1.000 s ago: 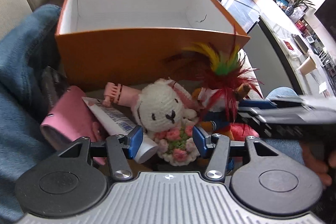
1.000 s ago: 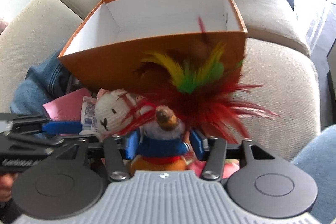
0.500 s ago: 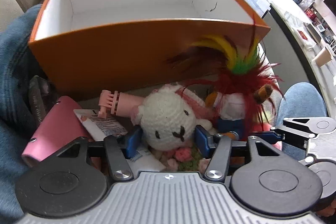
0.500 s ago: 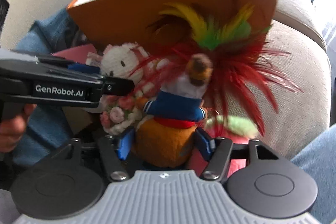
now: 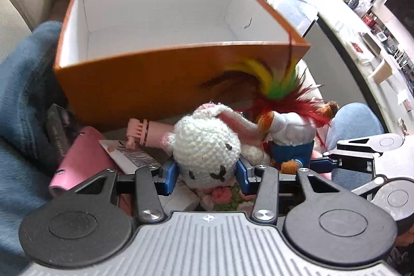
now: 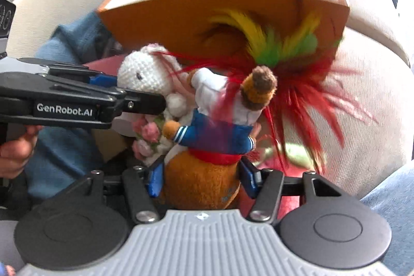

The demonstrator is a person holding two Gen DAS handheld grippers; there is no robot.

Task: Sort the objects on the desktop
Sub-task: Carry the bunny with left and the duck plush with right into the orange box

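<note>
A white crochet bunny (image 5: 204, 146) holding a pink bouquet lies in front of the orange box (image 5: 155, 84), whose white inside holds nothing. My left gripper (image 5: 207, 172) is closing, and its blue pads press on both sides of the bunny's head. Right beside the bunny stands a plush doll (image 6: 214, 133) in a blue jacket with red, yellow and green feathers. My right gripper (image 6: 201, 180) is closing on the doll's orange body, both pads touching it. The left gripper (image 6: 145, 102) reaches in from the left in the right wrist view.
A pink case (image 5: 82, 159), a white labelled tube (image 5: 129, 154) and a pink comb (image 5: 145, 131) lie left of the bunny. Blue denim (image 5: 20, 95) is on the left. All of it rests on a beige sofa (image 6: 375, 95). A hand (image 6: 13, 154) holds the left gripper.
The left gripper went from the bunny's bouquet up to its head and narrowed onto it. The right gripper slid from the doll's blue jacket down to its orange body.
</note>
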